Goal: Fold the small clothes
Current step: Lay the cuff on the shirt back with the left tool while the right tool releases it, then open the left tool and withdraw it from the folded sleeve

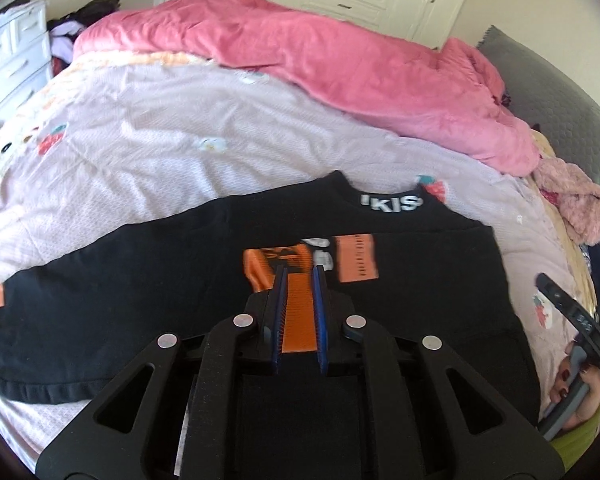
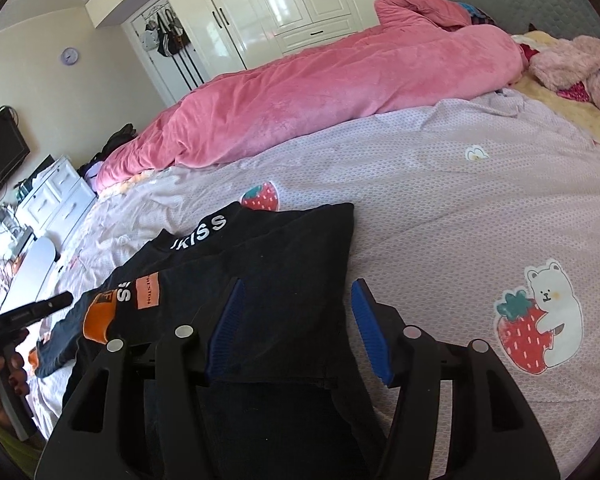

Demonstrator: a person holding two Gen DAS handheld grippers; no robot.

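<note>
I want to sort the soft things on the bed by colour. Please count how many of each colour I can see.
Black: 1, the T-shirt
Pink: 2, the blanket and the fluffy garment
Lilac: 1, the sheet
Yellow: 1, the cover
Total: 5

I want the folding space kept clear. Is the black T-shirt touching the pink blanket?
Apart. The right wrist view shows a broad strip of lilac bedsheet between the black T-shirt and the pink blanket; the left wrist view agrees.
</note>
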